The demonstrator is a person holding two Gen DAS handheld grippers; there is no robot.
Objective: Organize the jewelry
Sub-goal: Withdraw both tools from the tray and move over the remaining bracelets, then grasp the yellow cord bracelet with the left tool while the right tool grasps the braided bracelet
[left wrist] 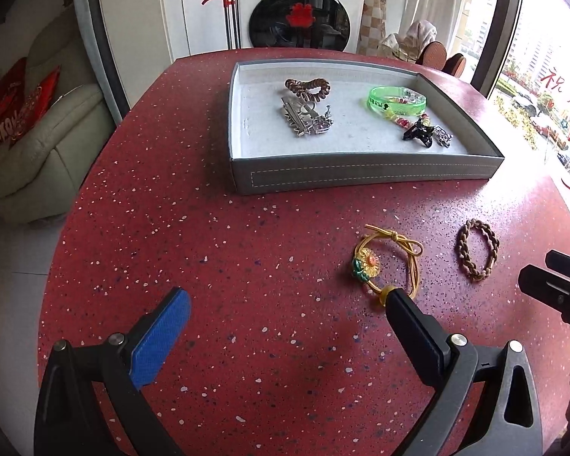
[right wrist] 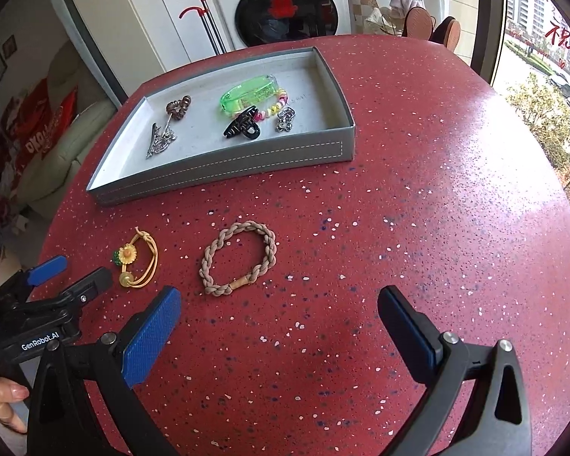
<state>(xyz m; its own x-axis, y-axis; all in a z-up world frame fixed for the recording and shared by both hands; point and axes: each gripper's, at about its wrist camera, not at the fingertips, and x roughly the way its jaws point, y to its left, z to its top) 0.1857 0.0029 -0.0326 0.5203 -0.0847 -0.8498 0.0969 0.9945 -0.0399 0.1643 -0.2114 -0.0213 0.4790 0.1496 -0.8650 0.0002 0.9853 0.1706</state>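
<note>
On the red speckled worktop (right wrist: pixel 418 159) a grey tray (right wrist: pixel 224 163) sits at the far side, holding a brown coil tie (right wrist: pixel 178 107), silver clips (right wrist: pixel 161 140), a green bangle (right wrist: pixel 247 93), a bead string (right wrist: pixel 275 108) and a black claw clip (right wrist: pixel 241 127). Nearer, the left tool (left wrist: pixel 285 304) is spread wide and empty, its right finger just beside a yellow flower tie (left wrist: pixel 389 258). Right of that lies a braided tan tie (right wrist: pixel 239 258). The right tool (right wrist: pixel 281 304) hangs near it, also wide open, gripping nothing.
</note>
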